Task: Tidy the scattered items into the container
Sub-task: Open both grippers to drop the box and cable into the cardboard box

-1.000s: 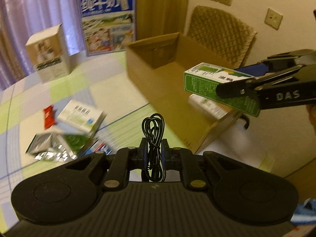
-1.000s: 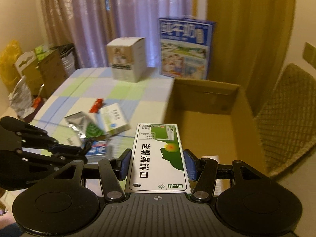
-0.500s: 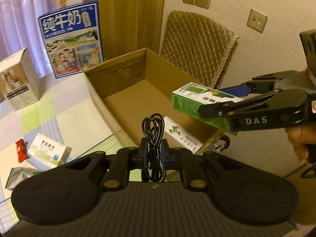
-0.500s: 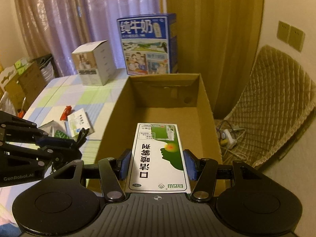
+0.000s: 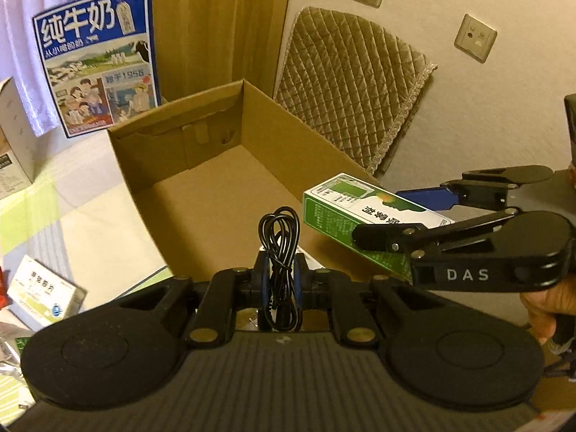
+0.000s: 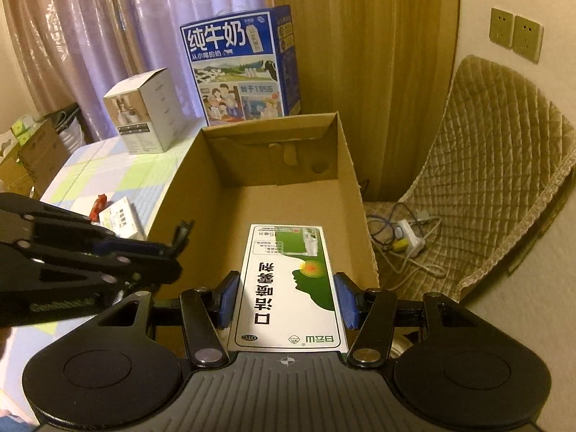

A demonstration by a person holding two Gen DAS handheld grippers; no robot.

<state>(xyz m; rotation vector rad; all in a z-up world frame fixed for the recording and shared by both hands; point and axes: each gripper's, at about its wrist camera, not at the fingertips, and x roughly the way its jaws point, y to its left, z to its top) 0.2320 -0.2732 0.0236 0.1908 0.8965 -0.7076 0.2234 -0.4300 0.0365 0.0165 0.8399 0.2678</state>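
My left gripper (image 5: 280,270) is shut on a coiled black cable (image 5: 279,237) and holds it over the near end of the open cardboard box (image 5: 230,97). My right gripper (image 6: 288,297) is shut on a green and white medicine box (image 6: 289,280), also over the cardboard box (image 6: 345,165) near its front right. In the left wrist view the medicine box (image 5: 356,216) and right gripper (image 5: 414,216) show at the right. In the right wrist view the left gripper (image 6: 172,248) shows at the left, its cable barely visible. A white box lying inside the cardboard box is mostly hidden.
On the checked tablecloth (image 6: 108,172) left of the cardboard box lie a white medicine box (image 5: 46,293), a red packet (image 6: 98,206) and foil packs (image 5: 7,352). A blue milk carton (image 6: 239,68) and a white cube box (image 6: 147,115) stand behind. A quilted chair (image 6: 496,165) stands right.
Both grippers have moved right and forward from beside the cardboard box to above its inside, each still holding its item. The scattered items have slid out to the left.
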